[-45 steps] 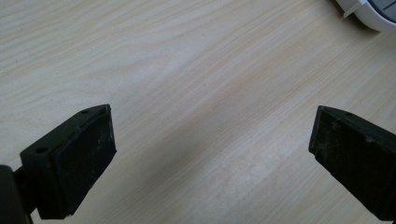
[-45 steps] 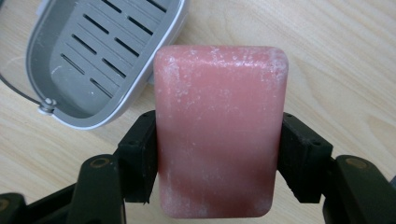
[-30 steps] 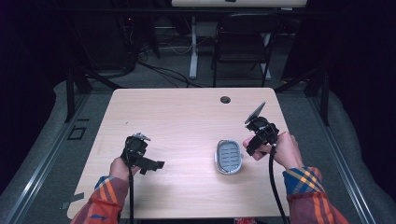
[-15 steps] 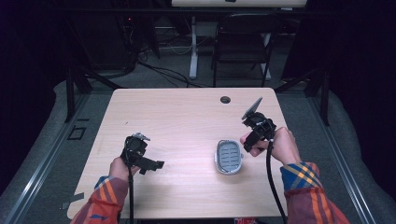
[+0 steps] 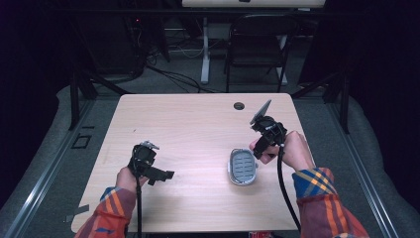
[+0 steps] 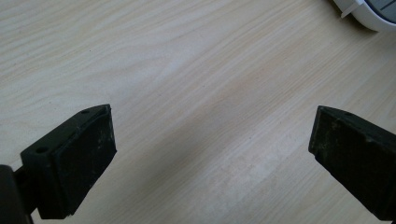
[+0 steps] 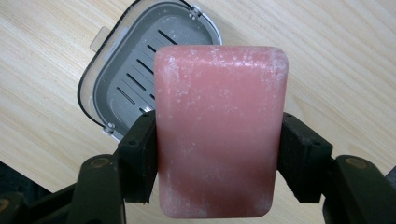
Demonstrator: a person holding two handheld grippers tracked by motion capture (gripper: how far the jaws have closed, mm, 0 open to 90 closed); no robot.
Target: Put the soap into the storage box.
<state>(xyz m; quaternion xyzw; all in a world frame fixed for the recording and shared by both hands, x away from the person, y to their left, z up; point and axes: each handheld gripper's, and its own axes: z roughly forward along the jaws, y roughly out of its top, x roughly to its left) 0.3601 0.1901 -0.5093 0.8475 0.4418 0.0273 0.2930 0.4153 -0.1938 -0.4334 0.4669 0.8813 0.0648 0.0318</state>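
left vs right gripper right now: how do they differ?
The left gripper has its jaws wide apart with nothing between them; the right gripper has its jaws clamped on a pink soap bar. The left sits low over bare table; the right is held beside the grey soap dish. Both are black and hand-held.

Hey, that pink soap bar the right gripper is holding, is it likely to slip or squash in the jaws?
The pink soap bar looks stiff: its edges stay straight where the right gripper clamps it. Its white powdery film suggests it is dry, so probably not very slippery. Smooth rounded sides could still let it slide if grip loosens above the soap dish.
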